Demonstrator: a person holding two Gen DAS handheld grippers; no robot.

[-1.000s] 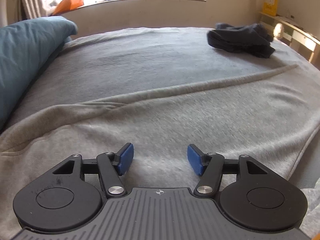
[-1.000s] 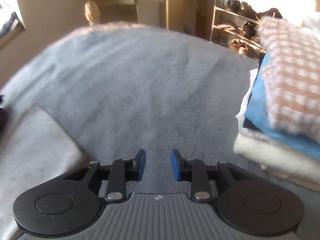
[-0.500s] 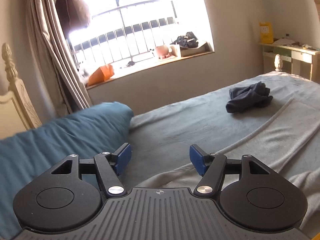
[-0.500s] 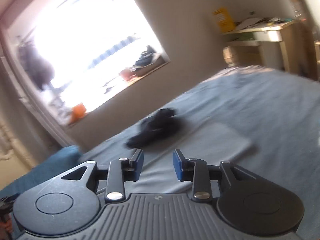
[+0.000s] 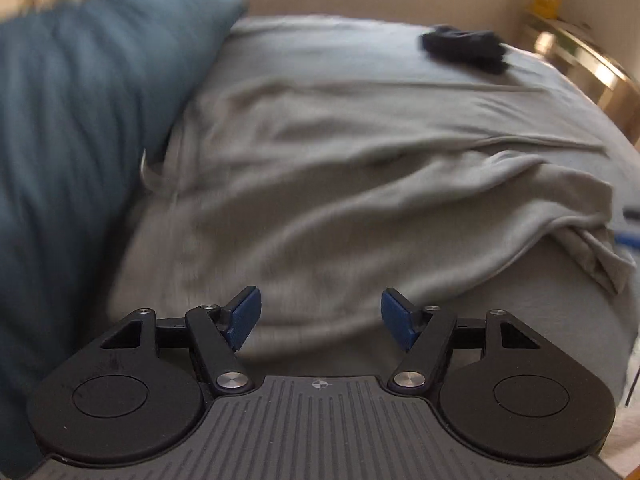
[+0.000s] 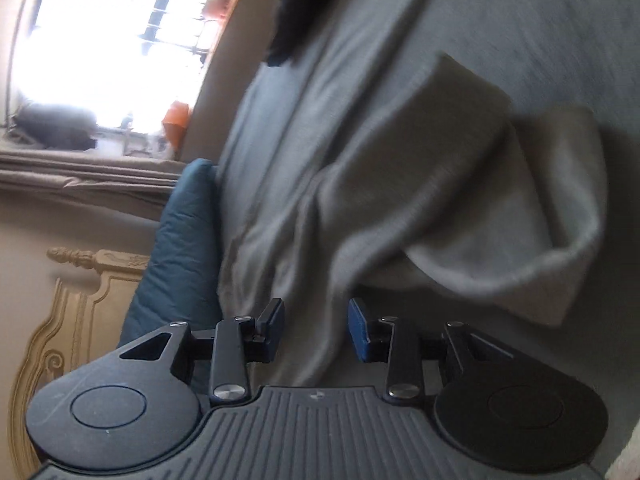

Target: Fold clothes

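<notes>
Meanwhile both grippers' fingers [image 5: 247,312] [image 6: 357,330] gape — empty above grey garment [image 5: 340,168].

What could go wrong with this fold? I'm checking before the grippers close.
The grey garment is still rumpled, so folding now may trap creases. Its left side lies against the blue pillow, which could snag. Both the left gripper and right gripper are open and empty; closing might also pinch the bed cover.
</notes>
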